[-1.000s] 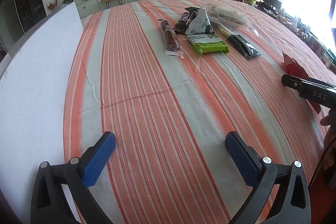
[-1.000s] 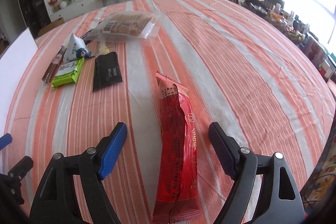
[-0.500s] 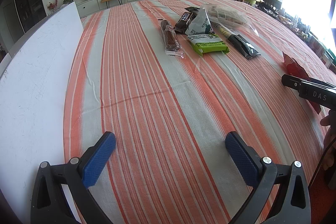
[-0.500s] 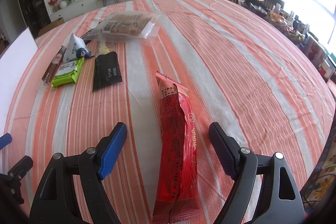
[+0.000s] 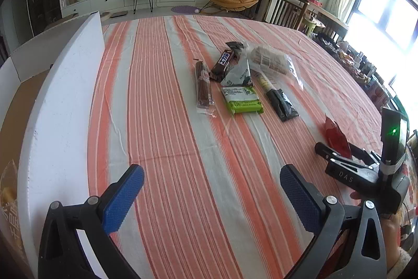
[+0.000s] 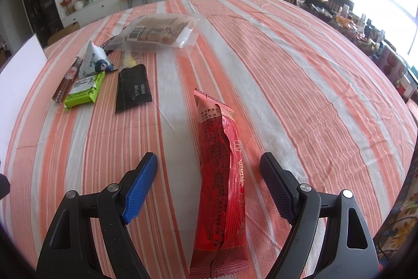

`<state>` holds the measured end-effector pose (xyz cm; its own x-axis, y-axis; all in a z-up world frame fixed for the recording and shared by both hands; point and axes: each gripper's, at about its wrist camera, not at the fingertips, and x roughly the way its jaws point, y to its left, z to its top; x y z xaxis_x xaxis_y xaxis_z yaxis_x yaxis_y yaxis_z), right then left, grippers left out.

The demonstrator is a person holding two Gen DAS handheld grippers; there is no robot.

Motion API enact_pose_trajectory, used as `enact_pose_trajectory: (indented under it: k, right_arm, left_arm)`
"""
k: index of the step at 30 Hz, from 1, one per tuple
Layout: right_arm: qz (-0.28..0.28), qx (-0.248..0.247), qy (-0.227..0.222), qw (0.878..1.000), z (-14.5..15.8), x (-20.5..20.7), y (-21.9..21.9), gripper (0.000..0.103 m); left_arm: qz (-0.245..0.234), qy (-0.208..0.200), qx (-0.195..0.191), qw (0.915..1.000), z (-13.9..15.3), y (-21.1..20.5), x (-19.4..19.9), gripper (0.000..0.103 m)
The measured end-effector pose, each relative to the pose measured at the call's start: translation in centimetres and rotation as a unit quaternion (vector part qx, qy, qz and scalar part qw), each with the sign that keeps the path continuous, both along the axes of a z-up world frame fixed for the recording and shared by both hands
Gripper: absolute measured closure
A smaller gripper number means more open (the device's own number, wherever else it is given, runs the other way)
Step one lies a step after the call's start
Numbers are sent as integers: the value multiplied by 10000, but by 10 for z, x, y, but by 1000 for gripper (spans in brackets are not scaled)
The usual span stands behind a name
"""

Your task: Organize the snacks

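The step in hand looks like the first pick: the right tool (image 6: 209, 183) hangs low over the striped table (image 6: 300, 85) with a long red snack packet (image 6: 222, 174) lying lengthwise between its two fingers. The jaws stand wide, with a clear gap of cloth on both sides of the packet, so nothing is gripped yet and neither pad touches the wrapper. The next move, as I judge it, calls for lowering a little and closing on the packet's middle, then carrying it towards the other snacks or the white box (image 5: 60, 106) at the table's left edge. The wrapper is thin and crinkled, so it may slip or fold if pinched near an end.

The left tool (image 5: 211, 198) is also wide open and empty, over bare tablecloth, well apart from every snack. Further up the table lies the group: a brown sausage stick (image 5: 203, 85), a chocolate bar (image 5: 222, 64), a white pouch (image 5: 239, 73), a green packet (image 5: 241, 100), a black packet (image 5: 282, 102) and a clear bag of biscuits (image 6: 156, 30), some touching or overlapping.
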<state>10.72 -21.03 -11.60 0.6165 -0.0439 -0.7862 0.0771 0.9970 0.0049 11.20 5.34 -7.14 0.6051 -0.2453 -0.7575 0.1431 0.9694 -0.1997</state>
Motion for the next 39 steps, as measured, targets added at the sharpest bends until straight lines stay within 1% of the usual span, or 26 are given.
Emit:
enact_pose_trajectory:
  k: [2,3,5,7,9,11,13,16,17,18,19,20,21,22,23,25,27,29,30,32,33,35,36,37,38,39]
  right_arm:
    - [7,-3,4,10000,0,0,0,19]
    - [8,-2,4,10000,0,0,0,19]
    - [7,-2,4,10000,0,0,0,19]
    - [7,-2,4,10000,0,0,0,19]
    - [8,1,4,10000,0,0,0,19]
    - [7,-3,4,10000,0,0,0,19]
    - [7,-3,4,10000,0,0,0,19]
    - [7,-3,4,10000,0,0,0,19]
    - [7,-3,3,10000,0,0,0,19]
    - [8,-3,2,10000,0,0,0,19]
    - [8,-2,3,10000,0,0,0,19]
    - [8,-2,3,10000,0,0,0,19]
    - [10,-1,2,10000,0,0,0,18]
    - [10,0,3,10000,0,0,0,18]
    - [10,0,4,10000,0,0,0,18]
    - [8,11,1,10000,1,0,-1,18]
    - [-16,151,-52,9999,3,-1,-4,19]
    - [-121,726,-380,9966,12,-9,-21,19]
    - [-187,1103,-621,9918,17,-16,-33,19]
    - [-422,1966,-1100,9734,23,-32,-63,19]
    - [-595,2288,-1198,9642,22,-38,-77,19]
    - [-1038,2801,-1118,9478,15,-42,-103,17]
    - [-1212,2932,-991,9431,11,-42,-110,18]
    - [-1287,2984,-830,9421,8,-40,-112,18]
    - [-1242,2910,-705,9460,9,-36,-108,18]
    - [-1115,2693,-615,9546,13,-32,-99,18]
  left_arm:
    - [175,-152,-281,9993,20,7,17,0]
    - [296,-166,-337,9989,27,9,28,0]
    - [519,10,-235,9984,28,9,56,0]
    - [585,351,-45,9977,15,3,88,1]
    - [705,553,59,9960,0,-1,112,12]
    - [613,746,148,9952,-16,-9,133,14]
    - [535,834,321,9946,-29,-19,148,20]
    - [453,908,604,9930,-44,-30,163,34]
    - [433,939,675,9923,-49,-32,166,43]
    - [409,986,718,9917,-54,-33,168,57]
    - [417,978,784,9912,-56,-34,167,62]
    - [387,845,841,9921,-55,-34,164,75]
    - [357,862,865,9919,-57,-34,161,84]
    - [361,836,907,9917,-56,-33,157,84]
    - [364,859,867,9919,-56,-31,152,84]
    - [440,917,692,9924,-54,-24,140,85]
    - [476,922,516,9933,-52,-16,118,85]
    - [448,848,411,9945,-50,-11,94,85]
    - [429,809,370,9951,-49,-9,81,85]
    - [406,770,273,9958,-47,-3,58,85]
    - [395,756,219,9961,-46,1,47,85]
    - [381,704,105,9967,-42,7,28,85]
    - [373,671,57,9970,-39,10,20,85]
    - [358,641,13,9973,-37,11,13,85]
    - [324,621,-31,9975,-34,12,6,85]
    - [281,599,-77,9978,-31,12,1,85]
